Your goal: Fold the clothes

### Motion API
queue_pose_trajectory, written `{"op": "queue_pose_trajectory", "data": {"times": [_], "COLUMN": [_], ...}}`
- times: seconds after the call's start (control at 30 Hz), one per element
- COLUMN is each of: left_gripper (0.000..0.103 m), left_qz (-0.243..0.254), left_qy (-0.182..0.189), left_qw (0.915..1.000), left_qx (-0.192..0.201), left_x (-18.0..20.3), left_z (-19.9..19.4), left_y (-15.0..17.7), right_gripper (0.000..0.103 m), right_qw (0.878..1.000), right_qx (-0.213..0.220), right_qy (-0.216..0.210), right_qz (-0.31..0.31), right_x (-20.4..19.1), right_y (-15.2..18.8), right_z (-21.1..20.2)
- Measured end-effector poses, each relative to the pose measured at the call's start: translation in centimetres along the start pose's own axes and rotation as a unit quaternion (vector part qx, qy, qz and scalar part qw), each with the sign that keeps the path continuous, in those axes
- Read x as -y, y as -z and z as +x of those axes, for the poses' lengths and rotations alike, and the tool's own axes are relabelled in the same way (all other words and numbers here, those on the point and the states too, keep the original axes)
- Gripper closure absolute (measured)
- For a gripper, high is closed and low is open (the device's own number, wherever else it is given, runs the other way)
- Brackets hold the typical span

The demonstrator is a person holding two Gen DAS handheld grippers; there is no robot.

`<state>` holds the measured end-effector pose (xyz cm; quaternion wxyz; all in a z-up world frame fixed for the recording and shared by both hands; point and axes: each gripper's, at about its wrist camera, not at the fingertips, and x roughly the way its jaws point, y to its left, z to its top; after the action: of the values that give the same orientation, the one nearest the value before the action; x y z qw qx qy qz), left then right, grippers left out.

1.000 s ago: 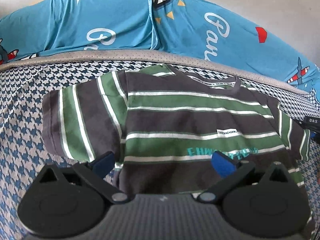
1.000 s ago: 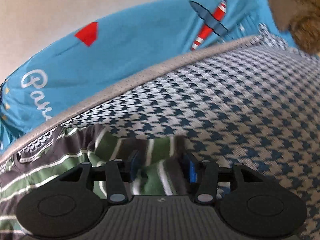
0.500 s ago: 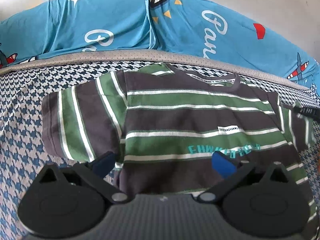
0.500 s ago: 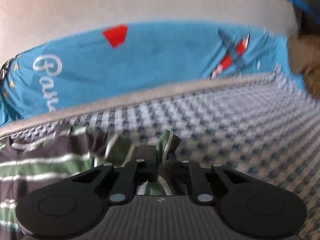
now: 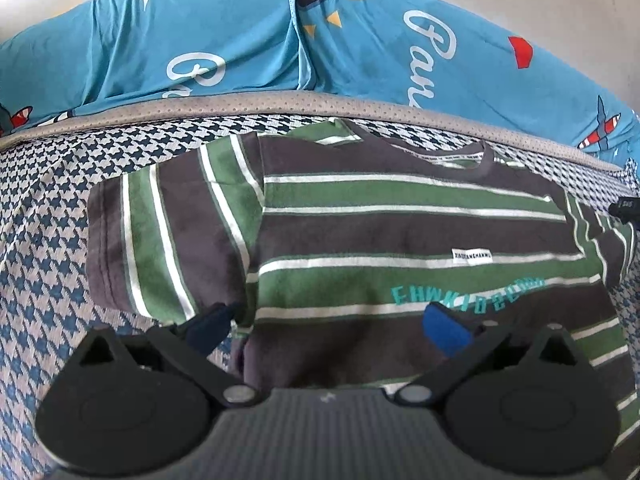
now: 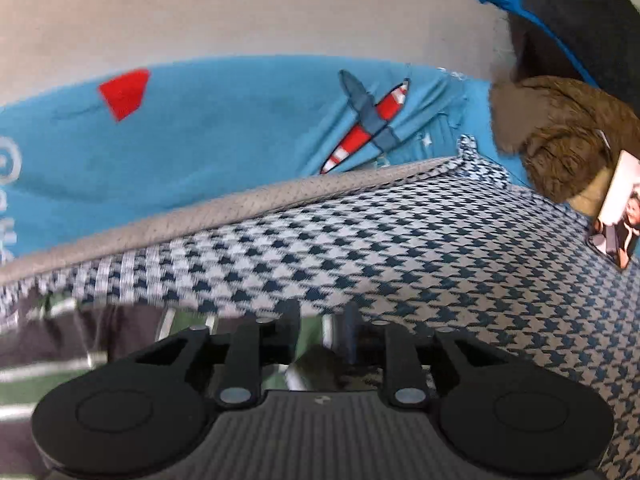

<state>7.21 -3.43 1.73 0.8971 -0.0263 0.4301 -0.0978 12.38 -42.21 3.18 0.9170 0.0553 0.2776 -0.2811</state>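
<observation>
A striped T-shirt (image 5: 400,236) in grey, green and white lies front up on the houndstooth bed cover (image 5: 44,248). Its left sleeve (image 5: 168,236) lies spread flat. My left gripper (image 5: 328,324) is open and hovers over the shirt's lower body, holding nothing. My right gripper (image 6: 322,332) is shut on the shirt's right sleeve (image 6: 312,360) and holds it just above the cover. The right gripper's tip also shows at the right edge of the left wrist view (image 5: 628,208), beside the folded-in right sleeve (image 5: 600,240).
Blue printed pillows (image 5: 240,40) lie along the far edge of the bed against a pale wall. A brown plush toy (image 6: 560,136) and a small photo card (image 6: 616,212) sit at the far right of the bed.
My right gripper has closed on the right sleeve, lifted it and carried it in over the shirt body. My left gripper has stayed open and almost still.
</observation>
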Motion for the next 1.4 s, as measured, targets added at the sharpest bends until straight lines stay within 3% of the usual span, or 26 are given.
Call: {"op": "queue_pose_trajectory", "data": {"times": [0.17,0.5,0.7,0.97,1.13,1.2,1.3,1.4], "left_gripper": [0.000,0.000,0.000,0.000,0.000,0.000,0.000,0.000], "left_qz": [-0.012,-0.009,-0.007,-0.002,-0.002,-0.004,-0.006,-0.006], "left_qy": [0.006,-0.001,0.000,0.001,0.001,0.001,0.002,0.002], "left_qw": [0.9999,0.9998,0.9998,0.9999,0.9999,0.9999,0.9999,0.9999], "left_qx": [0.005,0.019,0.017,0.011,0.011,0.012,0.012,0.011], "left_x": [-0.3,-0.8,-0.5,-0.1,-0.1,-0.2,-0.1,-0.1], "left_z": [-0.2,-1.1,-0.9,-0.4,-0.3,-0.3,-0.4,-0.6], "left_y": [-0.4,-0.2,0.0,0.3,0.3,0.3,0.3,0.4], "right_gripper": [0.069,0.062,0.062,0.062,0.096,0.098,0.098,0.098], "right_qw": [0.999,0.992,0.989,0.985,0.989,0.990,0.995,0.993], "right_qx": [0.017,-0.039,-0.102,-0.112,-0.092,-0.085,-0.089,-0.119], "right_qy": [-0.042,-0.101,-0.104,-0.116,-0.104,-0.101,-0.048,-0.002], "right_qz": [-0.011,-0.057,-0.025,0.060,0.041,0.043,0.026,-0.004], "right_x": [0.4,1.5,3.8,4.7,3.7,3.6,4.0,4.3], "right_y": [-1.6,0.4,1.8,2.3,2.0,1.6,1.2,2.0], "right_z": [-3.0,-9.3,-6.6,-3.6,-4.4,-5.4,-7.4,-6.8]}}
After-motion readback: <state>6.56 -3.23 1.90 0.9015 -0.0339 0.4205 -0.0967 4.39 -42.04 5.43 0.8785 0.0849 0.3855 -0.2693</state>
